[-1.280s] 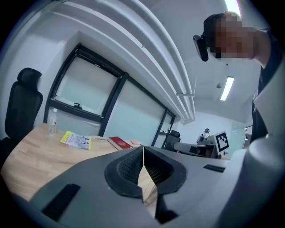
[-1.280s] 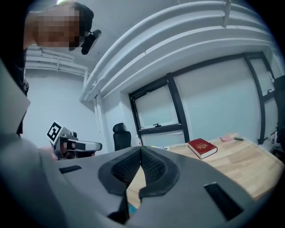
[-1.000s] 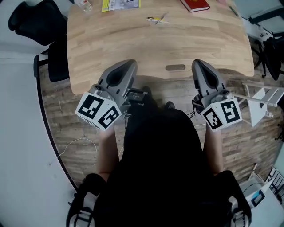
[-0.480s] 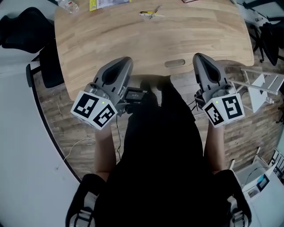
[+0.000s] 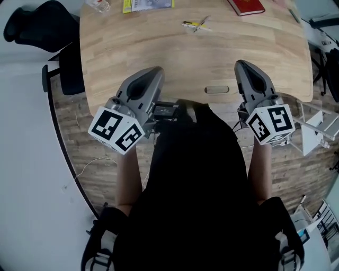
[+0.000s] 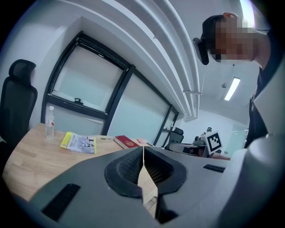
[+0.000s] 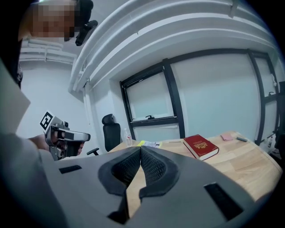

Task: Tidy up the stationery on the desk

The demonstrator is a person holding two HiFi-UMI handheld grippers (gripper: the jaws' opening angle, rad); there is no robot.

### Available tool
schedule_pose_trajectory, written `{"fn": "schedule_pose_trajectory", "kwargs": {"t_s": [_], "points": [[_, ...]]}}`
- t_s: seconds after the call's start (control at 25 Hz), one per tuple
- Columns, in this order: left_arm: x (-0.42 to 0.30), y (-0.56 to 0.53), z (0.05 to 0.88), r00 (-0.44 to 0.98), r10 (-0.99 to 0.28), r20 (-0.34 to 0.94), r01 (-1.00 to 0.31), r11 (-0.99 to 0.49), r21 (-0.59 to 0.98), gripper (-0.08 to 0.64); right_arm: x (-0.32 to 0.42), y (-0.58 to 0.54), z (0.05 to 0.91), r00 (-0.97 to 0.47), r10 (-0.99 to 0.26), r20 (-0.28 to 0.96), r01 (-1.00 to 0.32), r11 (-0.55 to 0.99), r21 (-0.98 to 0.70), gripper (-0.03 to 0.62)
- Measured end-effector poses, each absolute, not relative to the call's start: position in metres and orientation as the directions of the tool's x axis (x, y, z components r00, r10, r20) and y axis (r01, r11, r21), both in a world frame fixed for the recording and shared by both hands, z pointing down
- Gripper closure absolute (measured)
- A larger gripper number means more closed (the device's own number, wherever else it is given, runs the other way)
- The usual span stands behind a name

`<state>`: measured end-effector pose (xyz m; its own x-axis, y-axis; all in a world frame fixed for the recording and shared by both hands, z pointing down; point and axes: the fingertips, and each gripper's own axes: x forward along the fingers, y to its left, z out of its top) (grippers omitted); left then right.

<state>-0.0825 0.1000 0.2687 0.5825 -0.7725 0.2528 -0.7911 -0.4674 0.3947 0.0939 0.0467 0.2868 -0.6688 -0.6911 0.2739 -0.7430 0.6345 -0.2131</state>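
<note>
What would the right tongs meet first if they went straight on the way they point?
Probably the bare desk top: the right tongs tilt slightly down over it, aiming left of the red book. Depth is unclear.

No text is legible. The cover print on the yellow booklet [image 6: 80, 143] is too small and blurred, and the red book [image 7: 201, 147] bears only an unreadable gold mark [image 7: 203, 144].

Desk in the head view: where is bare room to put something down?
Bare wood fills the near half of the desk, from the pens to the slot at the near edge. It is crowded only along the far edge: bottle, yellow booklet, red book.
</note>
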Motion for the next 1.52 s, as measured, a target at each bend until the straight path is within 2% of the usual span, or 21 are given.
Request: {"fn": "schedule_pose_trajectory", "kwargs": {"t_s": [0.16, 0.64, 0.8, 1.24, 1.52], "points": [[-0.080, 0.086, 0.266, 0.544, -0.797, 0.264, -0.815, -0.426, 0.394, 0.522, 0.091, 0.018, 0.300, -0.692, -0.652, 0.310, -0.718, 0.668, -0.197, 0.571], [-0.066, 0.051, 0.281, 0.422, -0.846, 0.327, -0.875, -0.285, 0.392, 0.522, 0.057, -0.058, 0.388, -0.769, -0.424, 0.478, -0.569, 0.795, -0.211, 0.569], [-0.062, 0.041, 0.286, 0.378, -0.858, 0.348, -0.888, -0.230, 0.397, 0.522, 0.045, -0.081, 0.416, -0.754, -0.407, 0.516, -0.558, 0.811, -0.176, 0.518], [-0.053, 0.039, 0.307, 0.329, -0.852, 0.408, -0.899, -0.151, 0.410, 0.522, 0.014, -0.112, 0.492, -0.708, -0.330, 0.624, -0.485, 0.869, -0.092, 0.471], [-0.062, 0.037, 0.320, 0.337, -0.842, 0.422, -0.890, -0.138, 0.435, 0.522, 0.002, -0.123, 0.527, -0.668, -0.338, 0.663, -0.538, 0.835, -0.116, 0.456]]}}
